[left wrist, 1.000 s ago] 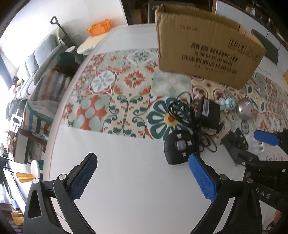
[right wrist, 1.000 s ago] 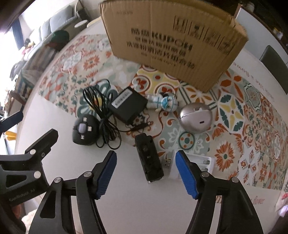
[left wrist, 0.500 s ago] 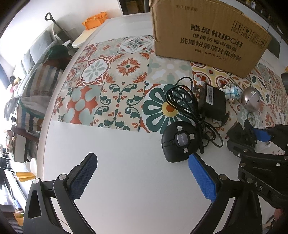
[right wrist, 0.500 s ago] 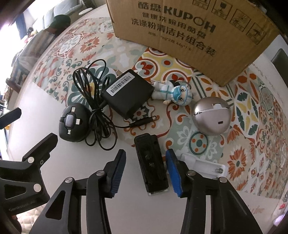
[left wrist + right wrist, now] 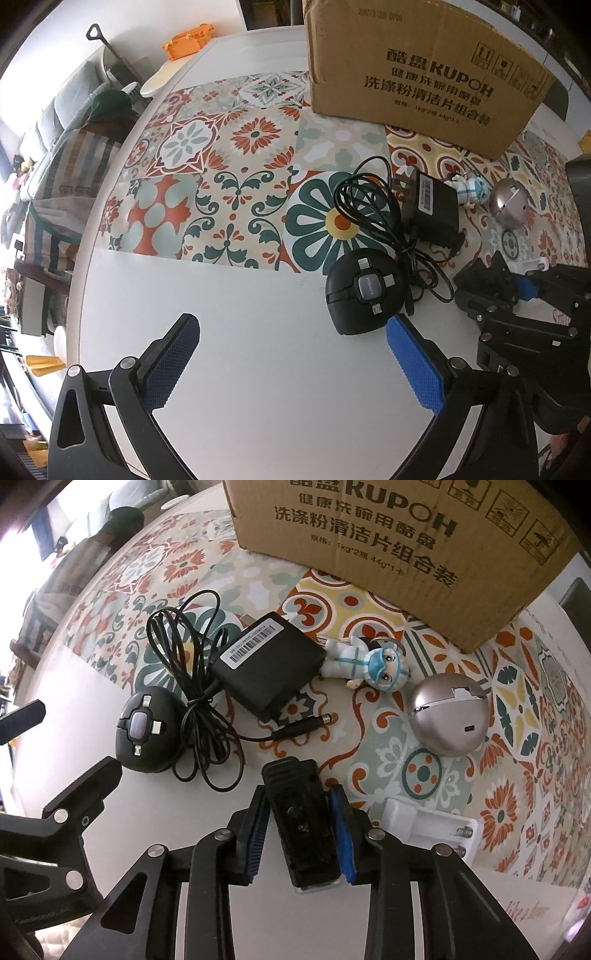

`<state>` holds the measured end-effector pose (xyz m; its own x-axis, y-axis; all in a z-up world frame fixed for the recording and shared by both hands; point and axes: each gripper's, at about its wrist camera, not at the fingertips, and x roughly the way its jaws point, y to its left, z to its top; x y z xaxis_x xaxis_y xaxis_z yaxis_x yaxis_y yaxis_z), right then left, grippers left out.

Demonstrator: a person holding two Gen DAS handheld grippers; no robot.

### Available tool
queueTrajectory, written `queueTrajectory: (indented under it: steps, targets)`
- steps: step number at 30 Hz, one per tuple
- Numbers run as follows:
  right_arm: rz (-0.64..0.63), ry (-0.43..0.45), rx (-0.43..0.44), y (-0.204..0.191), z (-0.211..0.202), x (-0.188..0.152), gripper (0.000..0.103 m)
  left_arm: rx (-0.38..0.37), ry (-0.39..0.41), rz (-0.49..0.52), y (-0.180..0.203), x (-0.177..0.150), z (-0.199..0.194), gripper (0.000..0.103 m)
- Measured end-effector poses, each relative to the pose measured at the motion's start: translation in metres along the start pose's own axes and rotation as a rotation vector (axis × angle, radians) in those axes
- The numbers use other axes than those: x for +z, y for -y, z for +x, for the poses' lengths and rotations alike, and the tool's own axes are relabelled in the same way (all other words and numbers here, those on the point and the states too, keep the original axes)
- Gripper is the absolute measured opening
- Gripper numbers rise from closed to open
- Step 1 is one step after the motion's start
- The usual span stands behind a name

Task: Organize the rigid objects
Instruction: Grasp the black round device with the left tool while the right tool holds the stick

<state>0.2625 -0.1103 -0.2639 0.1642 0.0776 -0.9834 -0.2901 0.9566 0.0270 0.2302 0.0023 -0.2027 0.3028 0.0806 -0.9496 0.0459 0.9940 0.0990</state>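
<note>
A black clip-like block lies on the white table, and my right gripper points straight down with both blue pads pressed on its sides. In the left wrist view the same block shows at the right, inside the right gripper. My left gripper hangs open over bare table, its right pad just short of a round black cable hub. Behind lie a black power adapter with a tangled cable, a small masked figurine and a silver ball.
A white battery charger lies just right of the right gripper. A big cardboard box stands at the back on the patterned mat. The round table's edge curves along the left, with chairs and a sofa beyond it.
The right gripper has sunk over the black block and its jaws have closed from wide apart onto the block's sides. The left gripper has barely moved.
</note>
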Motion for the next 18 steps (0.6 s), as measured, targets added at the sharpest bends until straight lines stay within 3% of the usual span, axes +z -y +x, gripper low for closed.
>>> queueTrajectory:
  steps: [8,18]
  targets:
    - [0.07,0.039,0.003,-0.006,-0.021,-0.004,0.03,-0.049,0.042,0.033,-0.006,-0.002,-0.009,0.103]
    - [0.182,0.104,0.029,-0.002,-0.052,-0.025,0.029,-0.091,0.103,0.191,0.007,-0.012,-0.013,0.103]
